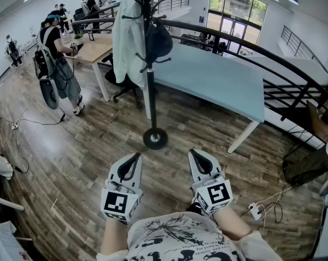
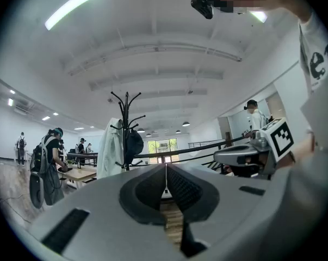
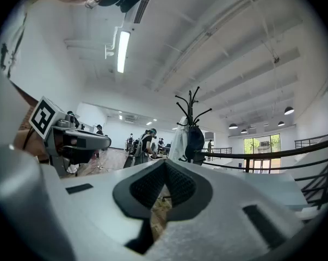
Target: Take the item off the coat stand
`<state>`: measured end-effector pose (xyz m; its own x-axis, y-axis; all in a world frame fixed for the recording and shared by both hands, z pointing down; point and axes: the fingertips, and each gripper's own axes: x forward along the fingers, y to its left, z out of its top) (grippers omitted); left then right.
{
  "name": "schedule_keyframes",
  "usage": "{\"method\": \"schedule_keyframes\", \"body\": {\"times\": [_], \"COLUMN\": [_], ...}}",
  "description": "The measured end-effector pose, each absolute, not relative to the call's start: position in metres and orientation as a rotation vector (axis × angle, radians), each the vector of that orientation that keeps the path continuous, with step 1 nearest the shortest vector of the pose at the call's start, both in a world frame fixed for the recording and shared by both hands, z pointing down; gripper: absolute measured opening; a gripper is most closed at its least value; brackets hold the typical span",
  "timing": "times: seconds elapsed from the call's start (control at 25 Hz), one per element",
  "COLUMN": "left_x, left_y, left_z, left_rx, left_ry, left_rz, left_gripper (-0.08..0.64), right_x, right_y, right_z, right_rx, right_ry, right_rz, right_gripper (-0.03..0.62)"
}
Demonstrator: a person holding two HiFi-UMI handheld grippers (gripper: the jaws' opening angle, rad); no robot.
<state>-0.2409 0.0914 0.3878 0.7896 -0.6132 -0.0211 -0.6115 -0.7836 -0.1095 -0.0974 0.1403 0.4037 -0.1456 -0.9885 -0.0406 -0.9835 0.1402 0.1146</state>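
A black coat stand (image 1: 148,64) rises from a round base on the wooden floor ahead of me. A white garment (image 1: 128,34) hangs on its left side and a dark bag (image 1: 158,41) on its right. Both also show in the left gripper view, garment (image 2: 110,155) and bag (image 2: 134,144), and in the right gripper view, garment (image 3: 179,144) and bag (image 3: 195,143). My left gripper (image 1: 135,157) and right gripper (image 1: 194,153) are held low near my body, well short of the stand. Both are shut with nothing between the jaws.
A pale blue table (image 1: 218,80) stands right behind the stand. A dark railing (image 1: 272,58) curves along the right. A wooden desk (image 1: 93,48) with a black office chair is at left, where a person (image 1: 57,64) stands. Cables and a power strip (image 1: 256,210) lie on the floor.
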Motion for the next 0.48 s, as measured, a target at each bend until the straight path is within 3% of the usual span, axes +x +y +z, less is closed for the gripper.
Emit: {"method": "schedule_keyframes", "body": {"times": [0.48], "left_x": [-0.251], "left_y": [0.089], "left_z": [0.389], "left_rx": [-2.898], "left_ry": [1.016], "left_rz": [-0.030], "left_gripper": [0.005], "right_x": [-0.107], "right_y": [0.132], "right_z": [0.413], "right_rx": [2.027], "right_ry": [-2.360], "right_rz": [-0.109], "right_gripper": [-0.008]}}
